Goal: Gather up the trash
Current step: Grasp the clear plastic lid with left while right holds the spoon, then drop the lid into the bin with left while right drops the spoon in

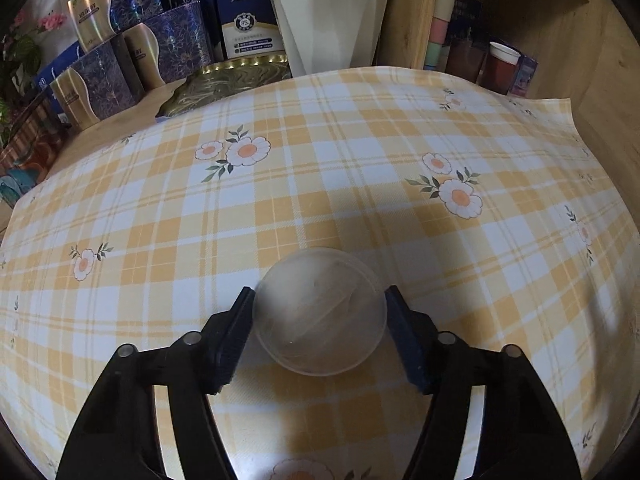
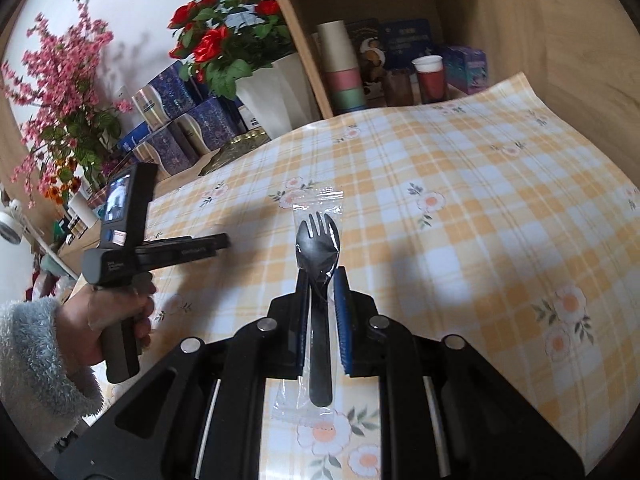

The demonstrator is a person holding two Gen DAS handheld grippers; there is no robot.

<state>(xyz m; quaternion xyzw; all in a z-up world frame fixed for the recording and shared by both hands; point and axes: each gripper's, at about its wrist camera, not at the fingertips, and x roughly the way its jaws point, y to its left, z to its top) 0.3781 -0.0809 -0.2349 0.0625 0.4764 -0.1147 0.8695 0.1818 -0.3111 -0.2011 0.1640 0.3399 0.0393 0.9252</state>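
Between closed pads, wrapped black spork (image 2: pixel 318 248)

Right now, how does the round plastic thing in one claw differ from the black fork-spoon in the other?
The cup is clear, round and unwrapped; the spork is black, long and sealed in a clear wrapper. The cup sits between the wide-set fingers of the left gripper, whose pads look to be at its rim, while the right gripper is clamped tight on the spork's handle. Both are disposable plastic tableware above the same checked tablecloth.
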